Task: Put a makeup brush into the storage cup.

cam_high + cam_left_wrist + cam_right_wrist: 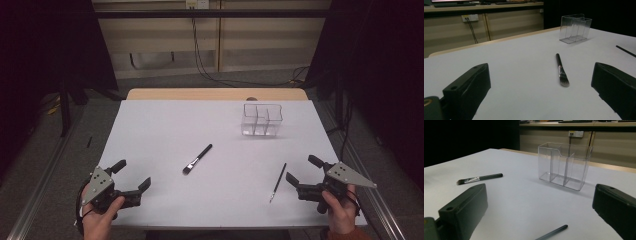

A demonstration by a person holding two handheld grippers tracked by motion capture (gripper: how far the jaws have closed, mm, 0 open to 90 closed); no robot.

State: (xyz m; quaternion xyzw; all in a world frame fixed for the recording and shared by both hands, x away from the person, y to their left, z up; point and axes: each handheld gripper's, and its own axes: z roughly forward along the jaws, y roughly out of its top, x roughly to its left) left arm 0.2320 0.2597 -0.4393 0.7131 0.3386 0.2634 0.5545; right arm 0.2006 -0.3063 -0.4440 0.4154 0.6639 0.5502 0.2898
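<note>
A black makeup brush [197, 159] with a silver ferrule lies mid-table, bristles toward me; it is also in the left gripper view [561, 70] and the right gripper view [479, 178]. A thin dark brush [278, 182] lies to its right, near my right gripper [301, 170], and its tip shows low in the right gripper view [552, 233]. A clear plastic organizer [262, 120] with several compartments stands upright at the back right [575, 28] [564, 166]. My left gripper [132, 176] rests at the front left corner. Both grippers are open and hold nothing.
The white table top [165, 125] has a wooden strip along its far edge [215, 94]. Cables hang from a wall socket behind the table [197, 45]. Dark curtains and stands flank both sides.
</note>
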